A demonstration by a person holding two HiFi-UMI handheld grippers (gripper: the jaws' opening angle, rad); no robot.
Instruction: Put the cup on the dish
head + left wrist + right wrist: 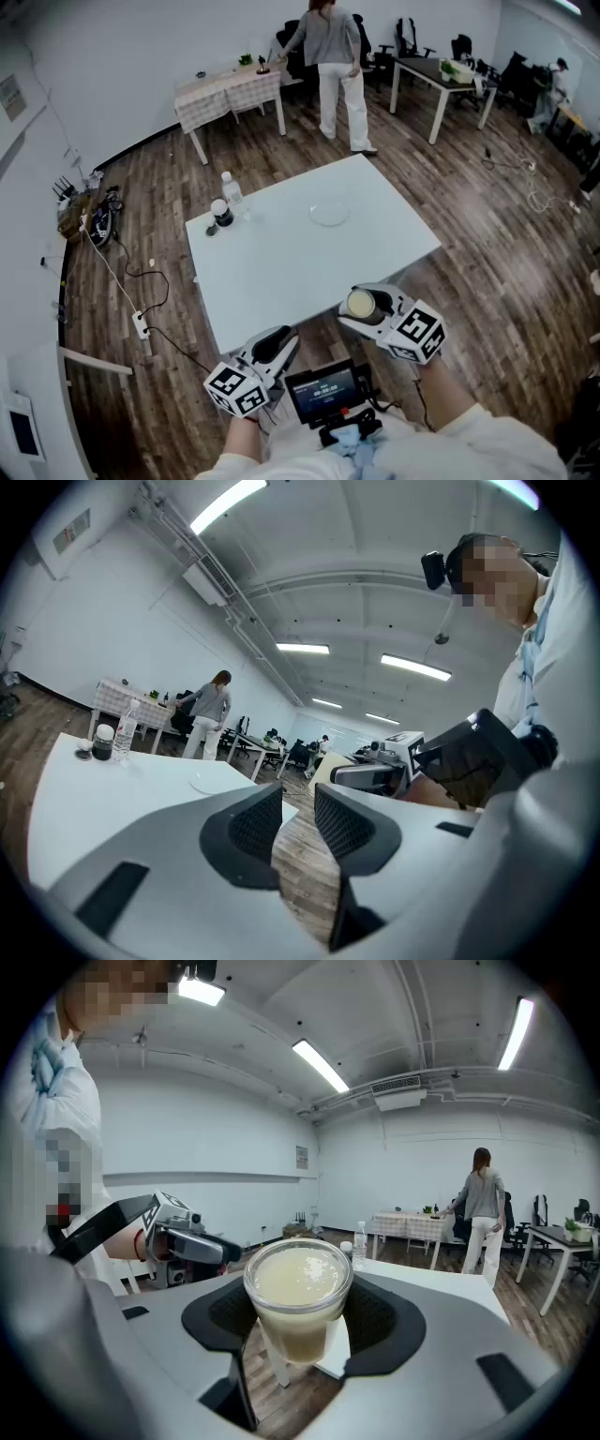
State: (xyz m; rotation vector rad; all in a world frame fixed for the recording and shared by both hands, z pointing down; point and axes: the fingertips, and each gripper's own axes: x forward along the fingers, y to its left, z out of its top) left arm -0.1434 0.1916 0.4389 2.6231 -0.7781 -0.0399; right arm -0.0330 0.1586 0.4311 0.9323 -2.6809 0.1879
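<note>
Cup — one, in right gripper, one dish, one table

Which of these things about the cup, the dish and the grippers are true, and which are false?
1. The right hand-held gripper holds the cup. True.
2. The cup sits on the dish. False: the dish lies bare on the table, and the cup is in the gripper by the near edge.
3. The cup is empty. False: it holds a creamy drink.
4. The left hand-held gripper holds nothing. True.
5. A bottle stands on the table. True.
</note>
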